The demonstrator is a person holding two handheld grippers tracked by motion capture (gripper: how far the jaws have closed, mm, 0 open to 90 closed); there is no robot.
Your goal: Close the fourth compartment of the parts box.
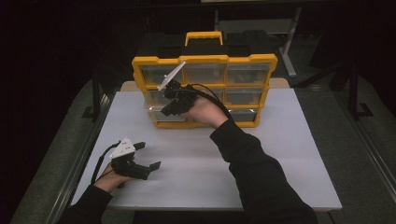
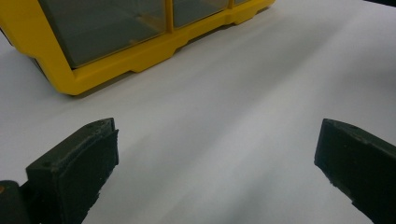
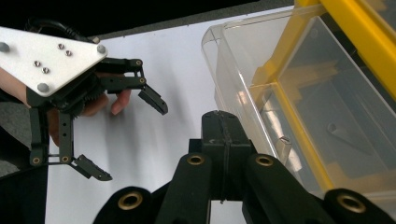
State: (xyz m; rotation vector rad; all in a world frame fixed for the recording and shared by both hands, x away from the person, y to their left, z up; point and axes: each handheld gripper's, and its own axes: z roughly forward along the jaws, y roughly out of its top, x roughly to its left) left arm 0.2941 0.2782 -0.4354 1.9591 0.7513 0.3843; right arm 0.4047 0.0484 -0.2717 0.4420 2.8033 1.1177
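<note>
A yellow organizer (image 1: pixel 205 59) with clear drawers stands upright at the back of the white table (image 1: pixel 210 163). Its bottom-left drawer (image 3: pixel 243 60) is pulled partly out, with a small pale part lying inside it. My right gripper (image 3: pixel 219 122) is shut, jaws pressed together, and its tips sit right at that drawer's front wall. I cannot tell whether they pinch its lip. The high view shows the right gripper (image 1: pixel 166 112) low at the organizer's left side. My left gripper (image 1: pixel 148 155) rests near the table's front left, open and with nothing in it. Its jaws (image 2: pixel 217 154) stand wide over bare table.
The organizer's yellow carry handle (image 1: pixel 204 37) sticks up behind it. Table edges run along the left (image 1: pixel 88 158) and front. A pale metal frame (image 1: pixel 289 56) stands on the floor at the back right. Open white surface lies between the two hands.
</note>
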